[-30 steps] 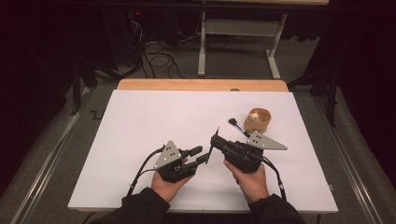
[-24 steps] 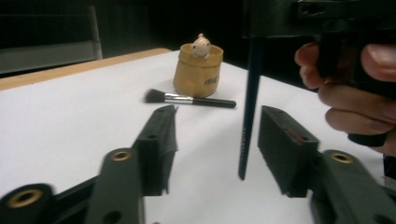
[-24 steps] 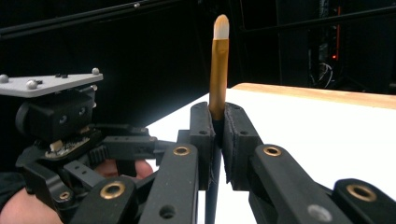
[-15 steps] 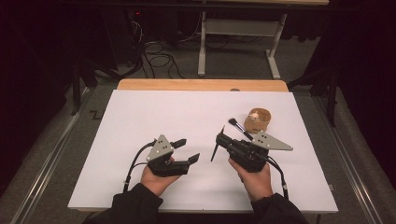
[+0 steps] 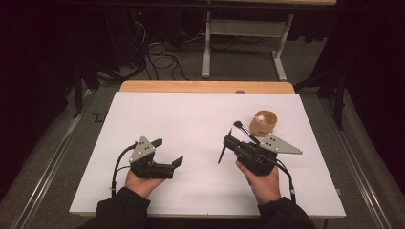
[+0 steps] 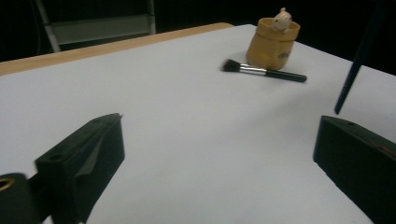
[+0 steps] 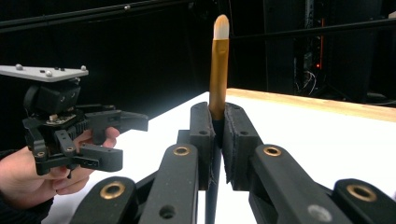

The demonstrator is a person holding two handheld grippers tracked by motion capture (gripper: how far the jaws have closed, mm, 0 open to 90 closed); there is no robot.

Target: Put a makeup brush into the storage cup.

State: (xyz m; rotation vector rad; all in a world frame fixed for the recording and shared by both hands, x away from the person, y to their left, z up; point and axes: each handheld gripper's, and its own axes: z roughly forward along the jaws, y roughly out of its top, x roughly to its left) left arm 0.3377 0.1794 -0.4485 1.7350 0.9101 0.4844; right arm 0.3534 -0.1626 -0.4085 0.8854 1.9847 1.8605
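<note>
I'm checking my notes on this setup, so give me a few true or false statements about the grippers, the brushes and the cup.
1. The right gripper is shut on a thin brush. True.
2. The left gripper holds the black brush. False: its jaws have just been opening and nothing is between them.
3. The cup lies on its side. False: it stands upright.
4. The black brush lies on the table beside the cup. True.
</note>
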